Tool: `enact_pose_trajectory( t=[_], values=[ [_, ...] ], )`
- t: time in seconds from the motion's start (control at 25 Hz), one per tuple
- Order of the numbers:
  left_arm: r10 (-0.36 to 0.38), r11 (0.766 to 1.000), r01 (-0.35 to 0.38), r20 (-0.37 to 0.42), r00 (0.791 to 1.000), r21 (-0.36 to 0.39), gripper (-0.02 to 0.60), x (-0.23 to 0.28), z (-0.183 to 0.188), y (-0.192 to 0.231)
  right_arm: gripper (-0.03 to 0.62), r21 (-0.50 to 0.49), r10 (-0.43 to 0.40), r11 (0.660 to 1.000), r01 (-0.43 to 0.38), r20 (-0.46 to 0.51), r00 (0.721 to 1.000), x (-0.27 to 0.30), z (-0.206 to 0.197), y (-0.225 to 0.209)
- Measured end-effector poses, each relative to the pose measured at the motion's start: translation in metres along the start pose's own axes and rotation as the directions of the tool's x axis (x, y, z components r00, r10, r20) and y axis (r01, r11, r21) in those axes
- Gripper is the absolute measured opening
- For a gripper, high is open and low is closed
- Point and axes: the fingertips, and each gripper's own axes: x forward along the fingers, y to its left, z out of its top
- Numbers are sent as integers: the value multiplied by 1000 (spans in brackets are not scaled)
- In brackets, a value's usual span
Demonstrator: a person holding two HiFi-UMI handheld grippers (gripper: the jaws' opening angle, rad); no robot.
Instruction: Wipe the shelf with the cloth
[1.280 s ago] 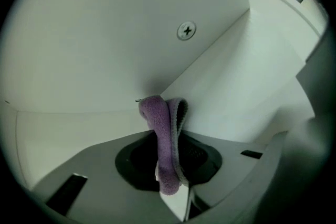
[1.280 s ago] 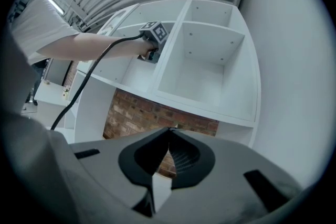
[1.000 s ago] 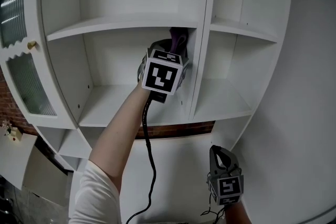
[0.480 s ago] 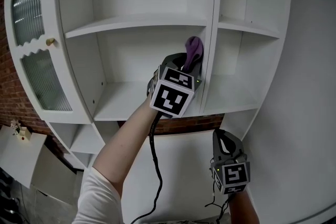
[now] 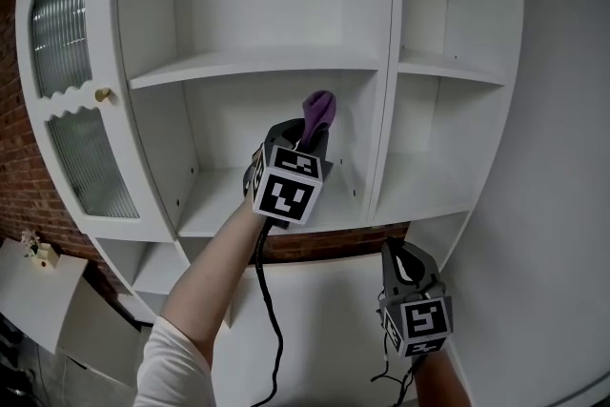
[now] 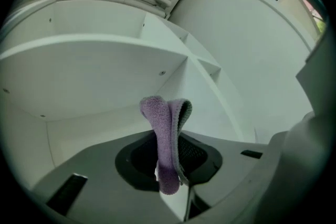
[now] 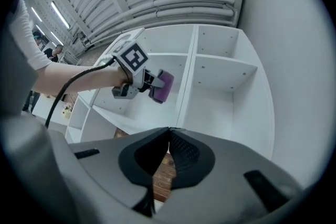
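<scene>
The white shelf unit (image 5: 248, 64) fills most of the head view. It has a wide bay at centre and a narrow bay at right, parted by an upright divider (image 5: 386, 110). All its boards are plain white, with small peg holes in the side walls. A curved door (image 5: 67, 110) with ribbed glass panes stands open at the left of the frame, against a brick wall (image 5: 14, 167).

The left gripper (image 5: 303, 136) is raised at centre frame, in front of the wide bay and below its upper board. Its jaws are clamped on the cloth (image 5: 318, 112). The right gripper (image 5: 404, 264) hangs low at lower right, below the shelves. In the right gripper view (image 7: 169, 136) its jaw tips meet with nothing between them.

The cloth is purple with a nubby towel texture. In the left gripper view (image 6: 164, 144) it is folded into a narrow upright loop, with a paler stitched edge on the loop's right side. Its top rises above the jaws, close to the divider. A small brass knob (image 5: 102, 94) sits on the door.

Limits of view:
- The marker cube covers the left jaws in the head view
- The jaws hide the lower end of the cloth
- No view shows whether the cloth touches a shelf surface
- The frame cuts off the top and bottom of the unit
</scene>
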Motion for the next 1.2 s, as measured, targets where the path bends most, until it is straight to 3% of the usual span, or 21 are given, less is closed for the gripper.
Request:
enact_pose_trajectory(
  t=[0.16,0.4,0.68,0.88,1.2],
  values=[
    [31,999,-32,-73,997,-11,89,39,-30,22,5,-5,8,1000,-8,7,1000,4,0,0],
    [7,988,-13,-44,999,-151,89,96,-40,32,5,-17,4,1000,-4,-4,1000,12,-8,-16],
    [-21,986,12,-53,998,-169,89,138,-50,15,5,-16,-13,1000,12,-31,999,18,-25,-39],
    [-61,978,57,-12,998,-199,89,138,-49,2,5,-7,-17,1000,17,-43,999,15,-36,-48],
    [-137,977,149,88,987,-149,89,95,-25,-22,5,19,0,1000,1,-59,998,7,-41,-36]
  ],
)
